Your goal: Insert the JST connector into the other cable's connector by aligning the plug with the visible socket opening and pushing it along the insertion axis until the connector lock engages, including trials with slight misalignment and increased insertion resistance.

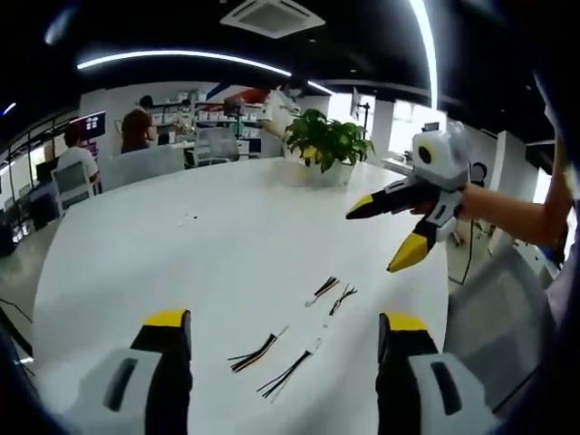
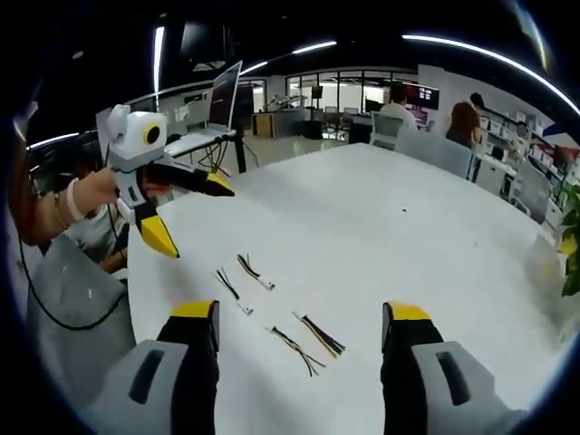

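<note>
Nearest in the left gripper view we see the left claw (image 1: 285, 331), jaws wide apart and empty, above the white surface (image 1: 136, 263). Between its tips lie two cable bundles (image 1: 272, 361), with two more cables (image 1: 332, 294) just beyond; the connector ends are too small for us to tell plug from socket. Further right, the right claw (image 1: 385, 237) hangs over the surface edge, also spread wide, gripping nothing, a hand behind it. In the right gripper view the right claw (image 2: 304, 313) frames the near cable pair (image 2: 308, 343), the far pair (image 2: 243, 279) lying toward the left claw (image 2: 195, 217). At the back we see a potted plant (image 1: 326, 140), chairs and seated people, all blurred.
</note>
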